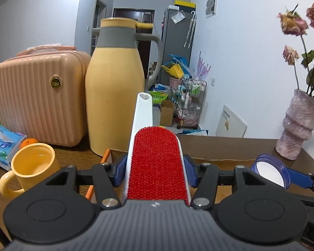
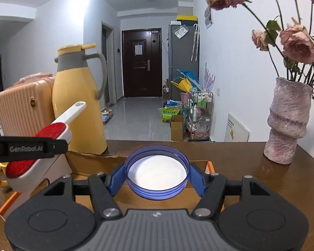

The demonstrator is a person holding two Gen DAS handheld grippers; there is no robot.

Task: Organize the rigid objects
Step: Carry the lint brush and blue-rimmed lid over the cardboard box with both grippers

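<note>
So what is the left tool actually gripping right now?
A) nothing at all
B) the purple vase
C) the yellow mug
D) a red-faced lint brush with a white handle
D: the left tool has its blue pads pressed on either side of the lint brush, whose white handle points forward; the yellow mug stands untouched on the table.

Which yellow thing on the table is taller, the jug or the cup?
The tall yellow plastic thermos jug with the grey band. It towers over the short yellow ceramic mug standing in front of it.
</note>
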